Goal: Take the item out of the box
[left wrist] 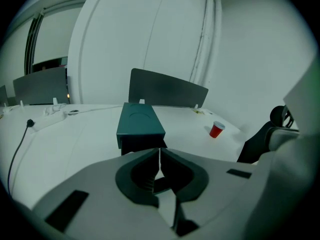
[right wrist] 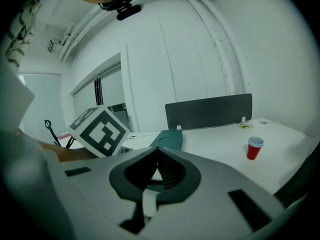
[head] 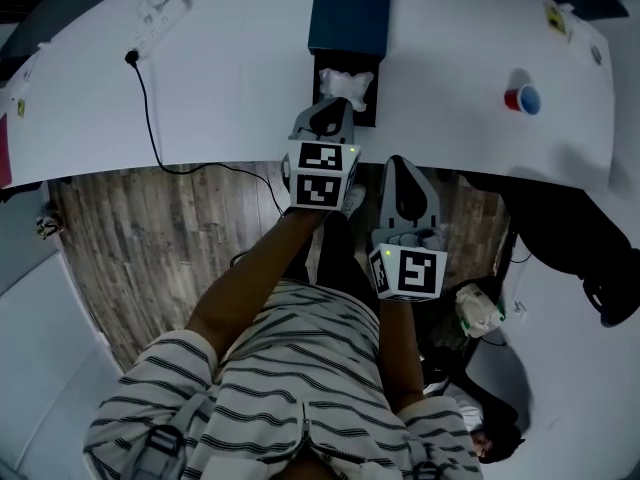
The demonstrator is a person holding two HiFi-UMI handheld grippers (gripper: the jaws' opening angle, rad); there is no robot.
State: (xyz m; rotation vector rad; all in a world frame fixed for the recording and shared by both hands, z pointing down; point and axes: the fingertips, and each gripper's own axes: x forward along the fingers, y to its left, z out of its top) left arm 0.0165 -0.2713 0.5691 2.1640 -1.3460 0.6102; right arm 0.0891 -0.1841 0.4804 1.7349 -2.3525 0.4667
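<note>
Wide white tabletop [head: 240,78] is left open close beside the teal box [head: 348,8]; the white item [head: 350,83] is lodged in its open end at the near edge. The left gripper [head: 334,106] is held there, the right gripper [head: 398,162] off the edge over wooden floor [head: 150,248], both with jaws pressed together, empty.

Soft, even light fills the room, and the white surface [head: 230,78] shines pale with only faint shadows. Both gripper views bend hard at the edges into black corners, tinted greenish.
</note>
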